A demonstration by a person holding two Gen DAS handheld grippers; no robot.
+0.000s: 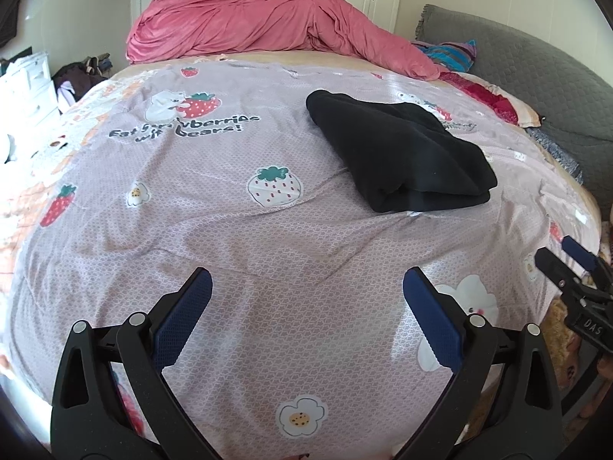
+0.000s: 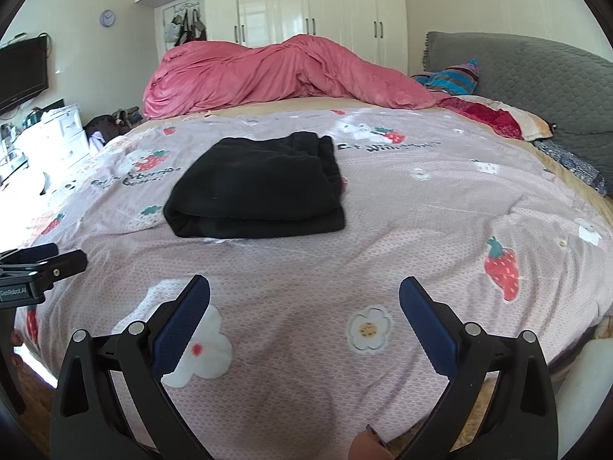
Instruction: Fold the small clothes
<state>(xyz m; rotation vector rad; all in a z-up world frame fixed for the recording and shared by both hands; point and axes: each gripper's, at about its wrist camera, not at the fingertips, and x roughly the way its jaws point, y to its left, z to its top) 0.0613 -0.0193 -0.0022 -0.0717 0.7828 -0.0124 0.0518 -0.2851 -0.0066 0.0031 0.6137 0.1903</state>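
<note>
A black garment (image 2: 256, 188) lies folded in a neat bundle on the pink strawberry bedsheet (image 2: 421, 230), well in front of the pink blanket (image 2: 276, 73) heaped at the far side of the bed. The left gripper (image 1: 307, 293) and the right gripper (image 2: 304, 295) both hang over the sheet on the near side of the garment. Their blue fingers are spread wide and hold nothing.

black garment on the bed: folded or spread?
Folded. The black garment lies as a compact rectangle on the bedsheet, stacked layers visible along its near edge.
</note>
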